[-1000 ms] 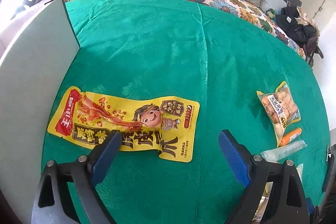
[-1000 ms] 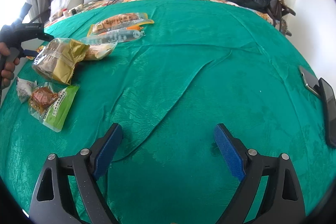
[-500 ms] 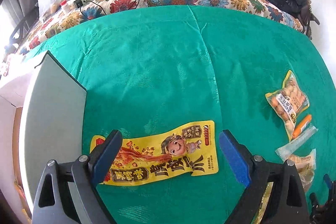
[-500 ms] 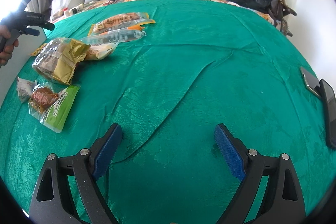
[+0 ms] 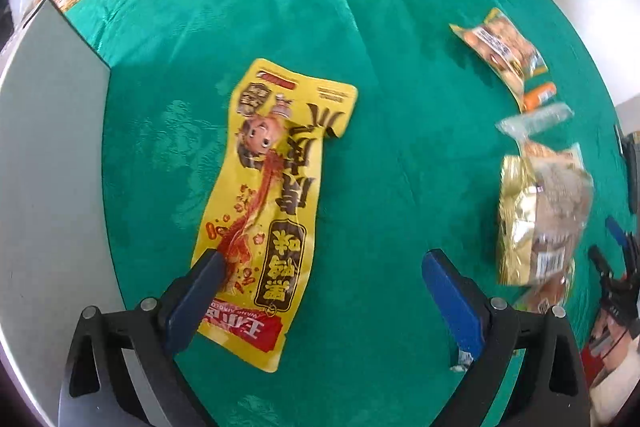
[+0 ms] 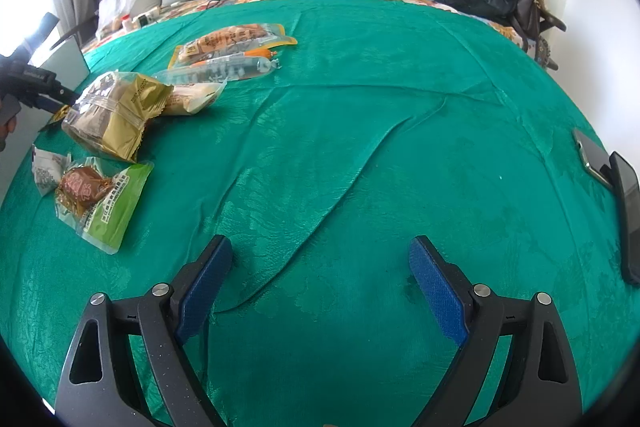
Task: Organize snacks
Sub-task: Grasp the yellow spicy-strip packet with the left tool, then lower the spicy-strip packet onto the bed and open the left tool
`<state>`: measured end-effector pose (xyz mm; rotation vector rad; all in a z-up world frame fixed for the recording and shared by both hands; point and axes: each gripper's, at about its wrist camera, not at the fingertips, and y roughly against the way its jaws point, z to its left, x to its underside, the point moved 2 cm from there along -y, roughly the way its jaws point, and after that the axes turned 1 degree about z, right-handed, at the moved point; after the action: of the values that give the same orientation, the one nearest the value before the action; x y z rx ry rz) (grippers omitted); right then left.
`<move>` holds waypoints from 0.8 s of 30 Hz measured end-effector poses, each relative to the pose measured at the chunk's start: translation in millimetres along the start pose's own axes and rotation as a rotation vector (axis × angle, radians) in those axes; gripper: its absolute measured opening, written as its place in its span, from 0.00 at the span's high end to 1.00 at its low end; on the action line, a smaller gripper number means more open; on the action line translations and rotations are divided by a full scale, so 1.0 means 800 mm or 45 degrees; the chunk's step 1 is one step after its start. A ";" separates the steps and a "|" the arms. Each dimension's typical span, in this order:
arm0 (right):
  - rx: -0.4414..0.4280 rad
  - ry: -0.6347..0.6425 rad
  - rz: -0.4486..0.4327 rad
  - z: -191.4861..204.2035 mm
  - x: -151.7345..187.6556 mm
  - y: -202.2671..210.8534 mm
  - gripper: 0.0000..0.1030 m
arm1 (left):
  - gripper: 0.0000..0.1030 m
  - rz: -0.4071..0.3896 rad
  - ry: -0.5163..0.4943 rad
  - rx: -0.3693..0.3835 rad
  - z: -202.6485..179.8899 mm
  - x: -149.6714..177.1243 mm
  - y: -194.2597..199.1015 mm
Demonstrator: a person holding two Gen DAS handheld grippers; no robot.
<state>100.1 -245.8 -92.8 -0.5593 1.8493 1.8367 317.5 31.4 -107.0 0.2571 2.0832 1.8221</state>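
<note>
Green bedspread (image 6: pixel 400 115) covers the bed, and everything sits on it. Against its left edge stands a grey board (image 5: pixel 44 167), the landmark here. Just beside that board lies the yellow snack pouch (image 5: pixel 272 195), flat on the cloth and apart from the other snacks.

Half a second ago the pouch ran crosswise under the left tongs (image 5: pixel 320 283); now, in the left wrist view, its long axis runs away from the tongs, alongside the board, red-banded end nearest and the small-print end farthest. The wrist seems to have rolled while the pouch stayed put, so I judge the left hand is lining up on it, or has just set it down; which, I cannot tell.

Further from the board sits the gold-and-clear bag (image 6: pixel 112 115), then the green-edged packet (image 6: pixel 100 199), the beige packet (image 6: pixel 236 41) and the sausage sleeve (image 6: pixel 228 67), loosely clustered and unsorted.

Left tongs are spreading wider, one pad overlapping the pouch's near end, gripping nothing. Right tongs (image 6: pixel 320 283) hang released over bare cloth, well apart from the board.
</note>
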 end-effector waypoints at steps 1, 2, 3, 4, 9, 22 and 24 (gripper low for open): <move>0.000 0.000 0.000 0.000 0.000 0.000 0.10 | 0.06 0.001 -0.038 -0.012 -0.005 0.003 0.002; 0.000 0.000 0.000 0.000 0.000 0.000 0.10 | 0.06 -0.017 -0.044 -0.044 -0.005 0.002 0.004; 0.000 0.001 0.000 0.000 0.000 0.000 0.10 | 0.06 -0.043 -0.022 -0.090 -0.002 0.000 0.006; 0.000 0.001 0.000 0.001 0.000 0.000 0.10 | 0.06 -0.071 0.015 -0.134 0.003 -0.004 0.006; 0.000 0.000 0.000 0.000 0.000 0.000 0.10 | 0.42 -0.146 0.151 -0.149 0.027 -0.003 0.002; 0.001 0.000 0.000 0.000 0.000 0.001 0.10 | 0.46 -0.448 0.511 -0.113 -0.018 0.222 0.043; 0.000 0.000 0.001 -0.001 0.000 0.001 0.10 | 0.19 -0.534 0.557 -0.106 -0.023 0.244 0.039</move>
<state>99.5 -246.4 -92.7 -0.5589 1.8494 1.8373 128.5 90.7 -103.5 -0.6082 2.1092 1.8029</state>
